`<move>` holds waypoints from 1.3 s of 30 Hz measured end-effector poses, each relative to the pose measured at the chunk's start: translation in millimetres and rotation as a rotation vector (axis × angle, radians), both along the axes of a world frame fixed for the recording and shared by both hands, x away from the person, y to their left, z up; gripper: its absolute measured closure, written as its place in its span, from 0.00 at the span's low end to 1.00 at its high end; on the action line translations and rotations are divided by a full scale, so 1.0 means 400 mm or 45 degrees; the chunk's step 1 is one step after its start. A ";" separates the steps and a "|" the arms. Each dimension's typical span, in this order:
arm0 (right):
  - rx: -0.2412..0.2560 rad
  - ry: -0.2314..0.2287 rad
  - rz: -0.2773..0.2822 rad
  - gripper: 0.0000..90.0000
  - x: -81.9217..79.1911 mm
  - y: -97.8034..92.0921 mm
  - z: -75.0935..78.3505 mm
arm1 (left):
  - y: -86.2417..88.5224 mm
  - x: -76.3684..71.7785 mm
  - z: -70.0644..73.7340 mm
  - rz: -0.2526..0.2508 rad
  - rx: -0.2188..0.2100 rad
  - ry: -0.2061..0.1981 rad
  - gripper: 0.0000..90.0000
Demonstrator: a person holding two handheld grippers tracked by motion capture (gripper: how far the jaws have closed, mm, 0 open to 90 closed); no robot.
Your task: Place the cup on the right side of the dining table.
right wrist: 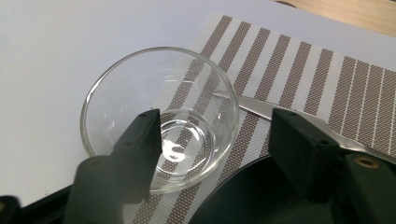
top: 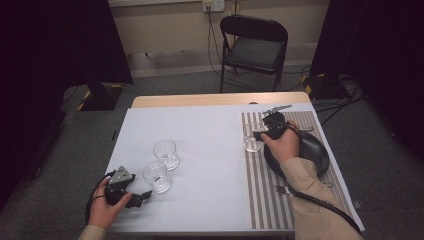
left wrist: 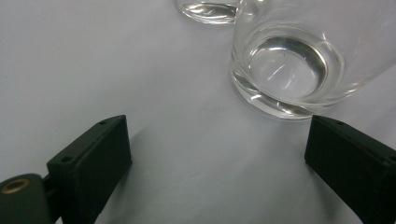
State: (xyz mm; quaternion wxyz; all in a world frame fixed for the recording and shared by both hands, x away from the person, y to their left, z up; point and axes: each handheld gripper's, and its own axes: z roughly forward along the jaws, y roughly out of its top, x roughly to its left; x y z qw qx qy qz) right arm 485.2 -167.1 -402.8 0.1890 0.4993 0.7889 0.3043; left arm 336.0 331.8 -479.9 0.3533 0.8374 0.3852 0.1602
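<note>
Three clear tumblers stand on the table. One glass (top: 252,138) (right wrist: 159,116) sits on the left edge of the striped placemat (top: 260,200) (right wrist: 327,79). My right gripper (top: 261,132) (right wrist: 215,126) is open over this glass, one jaw above its mouth and the other outside its right wall. Two more glasses (top: 165,153) (top: 157,176) stand side by side on the white cover at the left. My left gripper (top: 141,196) (left wrist: 215,135) is open and low on the table, just short of the nearer glass (left wrist: 289,70). Nothing lies between its jaws.
A black plate (top: 315,150) (right wrist: 243,200) lies on the placemat under the right hand. A silver utensil (top: 277,107) (right wrist: 261,109) lies behind the glass, and a fork (top: 281,189) near the mat's front. A folding chair (top: 254,47) stands beyond the table.
</note>
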 end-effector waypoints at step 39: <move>0.066 0.025 0.116 0.18 -0.026 -0.023 0.030 | -0.002 -0.001 -0.001 0.005 -0.005 0.003 0.07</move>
